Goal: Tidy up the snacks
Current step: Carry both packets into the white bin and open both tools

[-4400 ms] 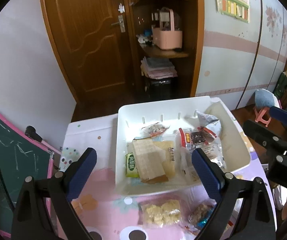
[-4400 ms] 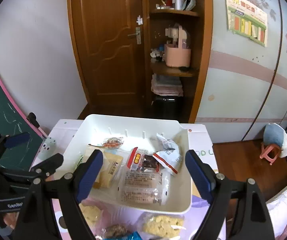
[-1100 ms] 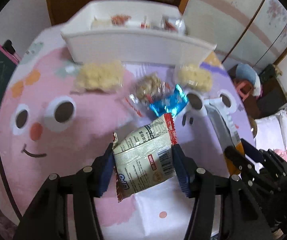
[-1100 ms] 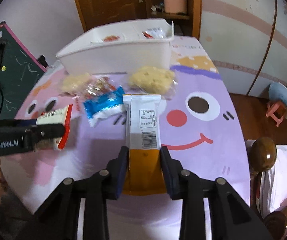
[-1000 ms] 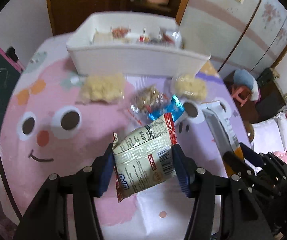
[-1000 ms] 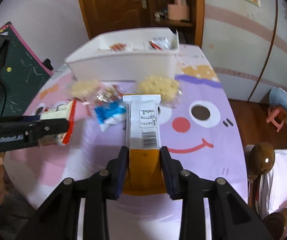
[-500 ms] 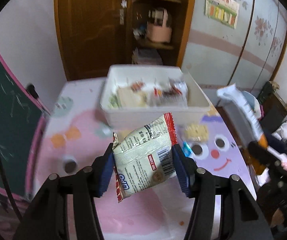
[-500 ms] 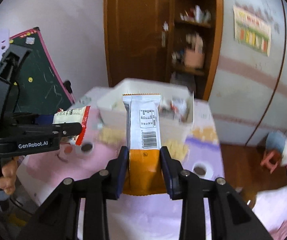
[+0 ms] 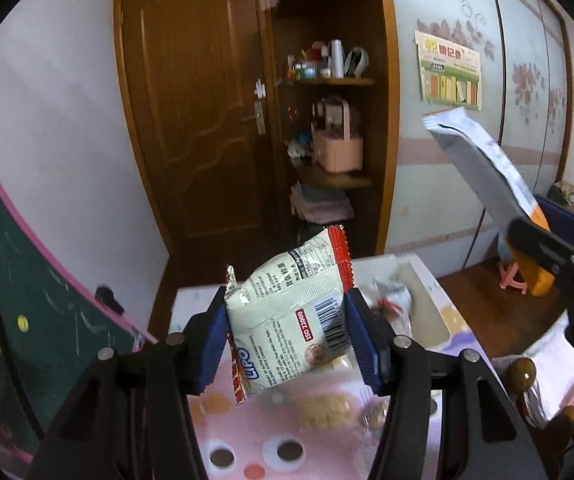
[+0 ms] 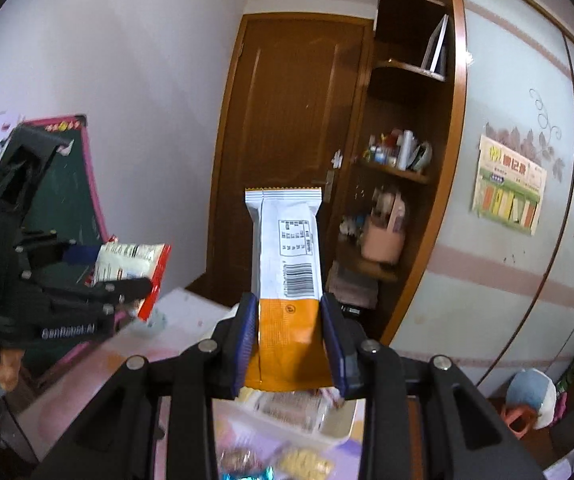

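My left gripper point(image 9: 289, 332) is shut on a cream and red biscuit packet point(image 9: 291, 320) and holds it high above the table. My right gripper point(image 10: 289, 340) is shut on a long white and orange snack bar point(image 10: 287, 276), also lifted. The bar shows in the left wrist view point(image 9: 487, 196) at the right, and the biscuit packet in the right wrist view point(image 10: 131, 266) at the left. The white bin point(image 9: 427, 292) with snacks lies below, mostly hidden behind the packet. Loose snack packs point(image 9: 325, 412) lie on the pink tablecloth.
A green chalkboard point(image 9: 27, 320) stands left of the table. A brown door point(image 9: 195, 120) and a corner shelf point(image 9: 327, 140) with a pink basket stand behind. A small stool point(image 10: 527, 404) stands on the floor at the right.
Both grippers have risen and tilted up with their snacks. The views have swung from the tabletop to the door and shelf; the bin has dropped low in both views.
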### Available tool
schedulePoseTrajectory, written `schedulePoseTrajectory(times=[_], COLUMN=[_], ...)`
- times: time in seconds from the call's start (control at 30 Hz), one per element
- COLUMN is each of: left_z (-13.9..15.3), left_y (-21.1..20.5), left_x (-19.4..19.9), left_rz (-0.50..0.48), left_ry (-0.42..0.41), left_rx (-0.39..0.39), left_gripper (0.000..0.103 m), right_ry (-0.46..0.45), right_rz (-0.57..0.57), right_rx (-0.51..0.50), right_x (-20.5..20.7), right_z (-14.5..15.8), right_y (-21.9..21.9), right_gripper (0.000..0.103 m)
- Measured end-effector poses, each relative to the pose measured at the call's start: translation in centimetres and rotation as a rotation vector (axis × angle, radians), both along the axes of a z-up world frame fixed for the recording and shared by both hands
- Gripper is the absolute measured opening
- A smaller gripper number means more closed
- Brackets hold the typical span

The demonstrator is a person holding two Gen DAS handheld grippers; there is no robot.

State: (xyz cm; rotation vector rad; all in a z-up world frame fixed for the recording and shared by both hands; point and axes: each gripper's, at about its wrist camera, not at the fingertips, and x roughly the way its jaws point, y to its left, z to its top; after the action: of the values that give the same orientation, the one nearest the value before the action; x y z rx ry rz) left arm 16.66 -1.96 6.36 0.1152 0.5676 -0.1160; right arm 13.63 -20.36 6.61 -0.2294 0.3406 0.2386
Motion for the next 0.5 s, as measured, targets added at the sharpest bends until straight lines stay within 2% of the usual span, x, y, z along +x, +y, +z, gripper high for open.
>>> schedulePoseTrajectory(times=[0.13, 0.27, 0.5], left_z=[0.9, 0.7, -3.7], left_y=[-1.2, -2.3, -3.4], left_x=[2.9, 6.5, 12.9], left_rz=[-0.001, 0.003, 0.015], left_ry=[-0.016, -0.01, 0.082], left_rx=[0.025, 0.036, 0.023], left_gripper=[0.055, 0.055, 0.055], right_ry=[0.032, 0.071, 0.153], right_rz=[-0.023, -0.059, -0.103], right_rx=[0.03, 0.046, 0.079], right_x=[4.5, 8.1, 13.0], right_z=[0.7, -0.1, -3.5], right_y=[-0.1, -0.3, -0.2], right_gripper=[0.033, 0.033, 0.033])
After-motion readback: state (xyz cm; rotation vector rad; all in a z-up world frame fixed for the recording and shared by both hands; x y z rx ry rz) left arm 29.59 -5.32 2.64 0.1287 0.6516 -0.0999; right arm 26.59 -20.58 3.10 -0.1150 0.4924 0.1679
